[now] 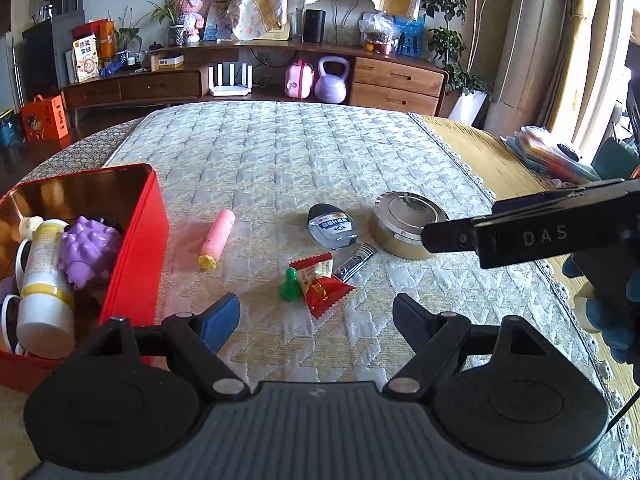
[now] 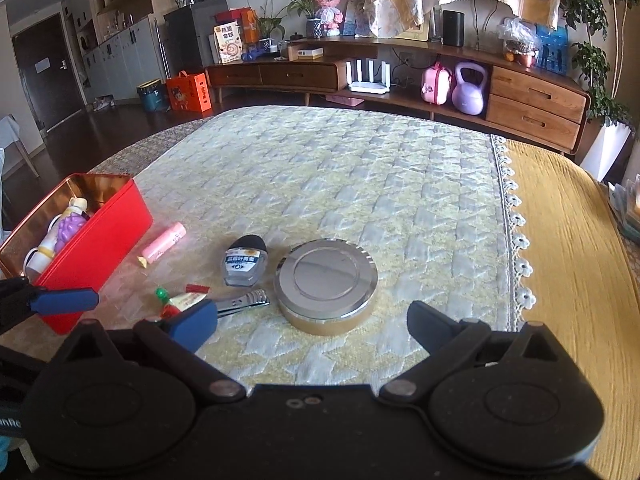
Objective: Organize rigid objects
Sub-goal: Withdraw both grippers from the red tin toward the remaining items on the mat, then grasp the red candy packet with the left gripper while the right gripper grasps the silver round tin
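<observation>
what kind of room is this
Most likely a home living room: a long wooden media cabinet along the wall holds a router and kettlebell, with potted plants and a quilted table cover.

left gripper: jaws spread wide, nothing between the blue-padded fingers, held low and near, pointing toward the far side. right gripper: jaws also wide apart, empty, level, aimed far. in the left wrist view its black body enters from the right, gripped by a blue-gloved hand.
</observation>
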Demonstrator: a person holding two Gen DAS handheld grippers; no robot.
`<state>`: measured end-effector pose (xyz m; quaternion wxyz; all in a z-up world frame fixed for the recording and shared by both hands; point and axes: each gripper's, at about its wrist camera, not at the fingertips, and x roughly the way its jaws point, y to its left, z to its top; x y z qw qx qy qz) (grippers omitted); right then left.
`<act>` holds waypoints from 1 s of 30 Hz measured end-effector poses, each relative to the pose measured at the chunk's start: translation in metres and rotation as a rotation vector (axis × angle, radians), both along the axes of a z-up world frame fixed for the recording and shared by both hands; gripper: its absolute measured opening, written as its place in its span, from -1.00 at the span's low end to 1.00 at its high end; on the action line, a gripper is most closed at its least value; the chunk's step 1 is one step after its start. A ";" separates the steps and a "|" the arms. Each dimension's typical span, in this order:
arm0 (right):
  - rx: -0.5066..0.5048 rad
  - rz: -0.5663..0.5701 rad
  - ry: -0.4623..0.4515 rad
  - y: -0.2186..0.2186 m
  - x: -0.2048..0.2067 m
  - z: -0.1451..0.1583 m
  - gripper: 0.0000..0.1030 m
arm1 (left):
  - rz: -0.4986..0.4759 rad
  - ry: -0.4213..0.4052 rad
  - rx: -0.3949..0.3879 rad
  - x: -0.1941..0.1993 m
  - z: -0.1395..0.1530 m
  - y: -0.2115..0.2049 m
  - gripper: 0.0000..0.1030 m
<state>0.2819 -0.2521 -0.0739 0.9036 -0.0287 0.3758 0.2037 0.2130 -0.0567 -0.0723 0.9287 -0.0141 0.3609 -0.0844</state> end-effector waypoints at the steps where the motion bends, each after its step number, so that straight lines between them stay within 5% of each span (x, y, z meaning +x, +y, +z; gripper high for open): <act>1: -0.003 -0.001 0.002 0.000 0.003 -0.002 0.95 | -0.004 0.003 -0.002 0.001 -0.003 -0.002 0.62; 5: -0.012 -0.005 0.014 0.004 0.015 -0.008 0.93 | -0.003 0.017 -0.022 0.007 -0.010 -0.004 0.61; 15: -0.022 -0.003 0.027 0.010 0.028 -0.017 0.88 | -0.027 0.045 -0.060 0.014 -0.021 -0.009 -0.27; 30: -0.044 -0.012 0.050 0.017 0.042 -0.030 0.76 | 0.017 0.077 -0.095 0.042 -0.024 -0.003 -0.27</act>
